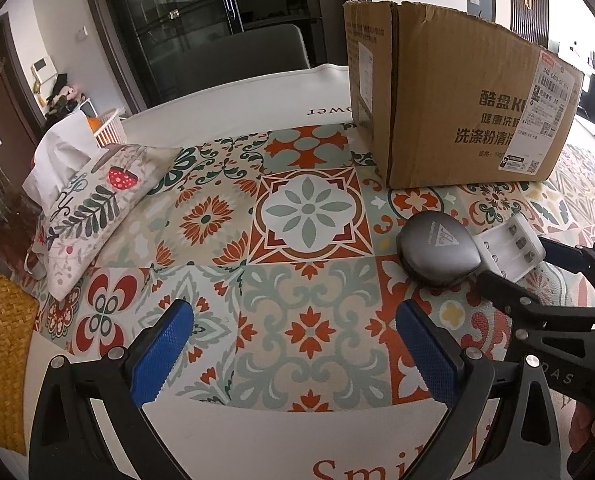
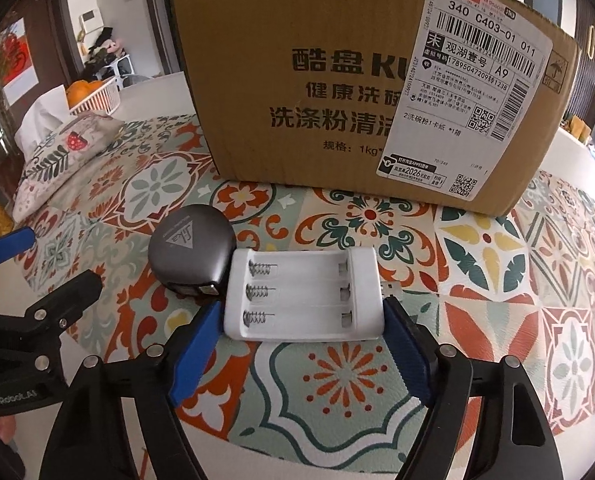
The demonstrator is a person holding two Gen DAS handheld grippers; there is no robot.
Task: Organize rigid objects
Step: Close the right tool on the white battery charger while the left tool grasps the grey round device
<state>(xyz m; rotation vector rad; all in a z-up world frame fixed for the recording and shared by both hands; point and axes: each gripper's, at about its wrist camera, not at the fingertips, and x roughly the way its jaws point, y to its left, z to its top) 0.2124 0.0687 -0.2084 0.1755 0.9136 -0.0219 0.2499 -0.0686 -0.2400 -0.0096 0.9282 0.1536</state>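
Our right claw straddles the white battery charger on the worktop, pads not visibly pressing; left claw spread, empty. Charger touches the grey tape measure, so we risk nudging it or slipping off the smooth plastic.

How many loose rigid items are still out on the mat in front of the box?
2: a white battery charger between the right gripper's open fingers, and a grey tape measure against its left side. The cardboard box may hide others.
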